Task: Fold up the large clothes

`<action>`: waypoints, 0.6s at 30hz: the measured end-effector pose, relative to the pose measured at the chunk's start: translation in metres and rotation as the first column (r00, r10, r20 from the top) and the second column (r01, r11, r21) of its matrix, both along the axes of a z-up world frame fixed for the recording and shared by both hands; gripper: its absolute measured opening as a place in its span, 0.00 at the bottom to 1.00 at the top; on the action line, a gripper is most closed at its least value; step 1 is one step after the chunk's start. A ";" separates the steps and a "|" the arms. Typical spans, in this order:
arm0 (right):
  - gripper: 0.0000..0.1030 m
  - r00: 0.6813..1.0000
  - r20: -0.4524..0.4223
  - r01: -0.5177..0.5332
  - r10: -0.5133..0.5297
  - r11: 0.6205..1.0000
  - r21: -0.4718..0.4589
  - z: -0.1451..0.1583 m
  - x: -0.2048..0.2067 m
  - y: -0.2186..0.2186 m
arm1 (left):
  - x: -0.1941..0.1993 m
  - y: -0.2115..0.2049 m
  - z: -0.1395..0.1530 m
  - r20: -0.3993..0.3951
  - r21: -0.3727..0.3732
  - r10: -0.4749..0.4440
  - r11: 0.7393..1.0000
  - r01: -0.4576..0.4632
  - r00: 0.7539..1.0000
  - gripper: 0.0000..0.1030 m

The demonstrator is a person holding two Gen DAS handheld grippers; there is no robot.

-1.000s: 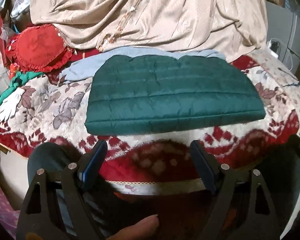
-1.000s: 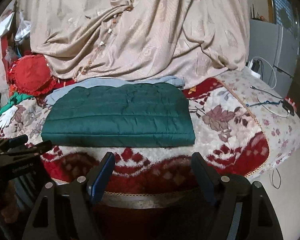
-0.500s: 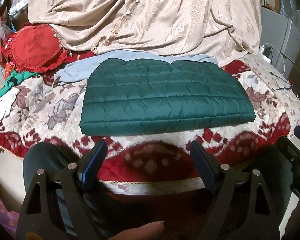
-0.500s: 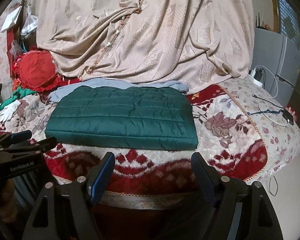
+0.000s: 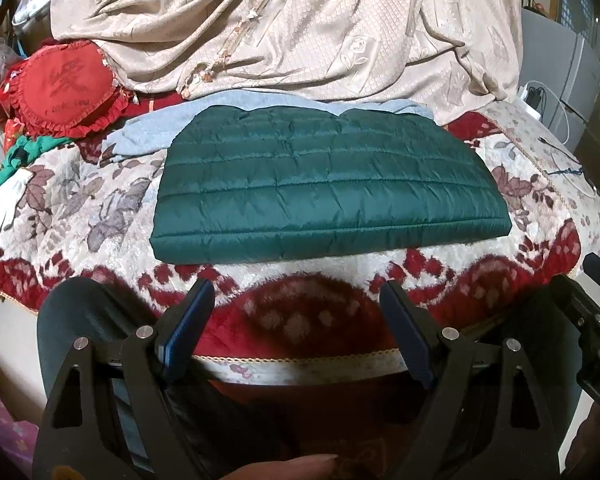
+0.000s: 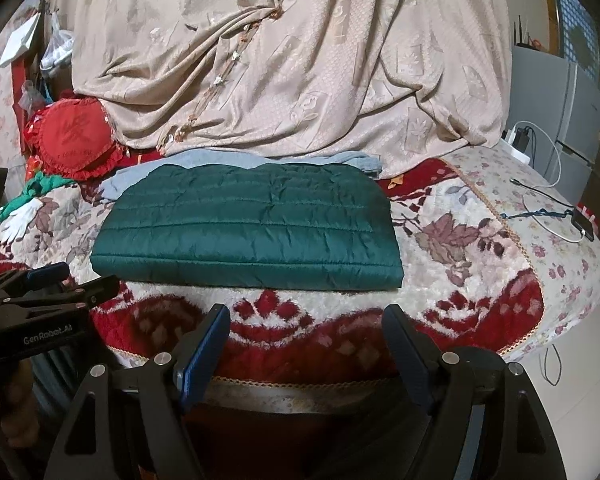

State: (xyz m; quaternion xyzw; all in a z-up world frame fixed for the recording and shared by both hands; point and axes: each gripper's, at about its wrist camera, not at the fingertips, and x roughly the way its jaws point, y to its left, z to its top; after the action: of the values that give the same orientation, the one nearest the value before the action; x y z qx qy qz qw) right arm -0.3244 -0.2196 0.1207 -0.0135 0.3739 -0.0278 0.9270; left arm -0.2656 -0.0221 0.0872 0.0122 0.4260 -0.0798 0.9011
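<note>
While both claws wait wide with nothing inside, left gripper (image 5: 296, 320) and right gripper (image 6: 306, 340) hang near bed edge. Green puffy jacket (image 6: 248, 228) lies flat on flowery blanket (image 6: 460, 248), folded neat. Fold looks done. Next job maybe: pick up blue cloth (image 6: 148, 168) behind it.

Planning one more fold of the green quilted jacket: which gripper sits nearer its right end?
Probably right gripper: open, with the jacket ending just ahead of it. The left gripper faces the middle.
</note>
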 end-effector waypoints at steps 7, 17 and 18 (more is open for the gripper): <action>0.74 1.000 -0.008 0.005 -0.005 1.000 0.002 -0.001 0.001 0.000 | 0.000 0.000 -0.003 -0.007 -0.011 -0.010 1.000 0.010 1.000 0.82; 0.74 1.000 -0.015 0.005 -0.005 1.000 0.006 -0.004 0.003 0.001 | -0.002 0.001 -0.004 -0.008 -0.020 -0.030 0.999 0.029 1.000 0.82; 0.74 1.000 -0.017 0.007 -0.007 1.000 0.008 -0.005 0.003 0.001 | -0.002 0.001 -0.004 -0.005 -0.016 -0.024 1.000 0.024 1.000 0.82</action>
State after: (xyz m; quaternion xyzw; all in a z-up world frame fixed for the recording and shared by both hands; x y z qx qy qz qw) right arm -0.3215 -0.2187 0.1156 -0.0086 0.3820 -0.0294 0.9237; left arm -0.2673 -0.0210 0.0832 0.0099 0.4274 -0.0943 0.8991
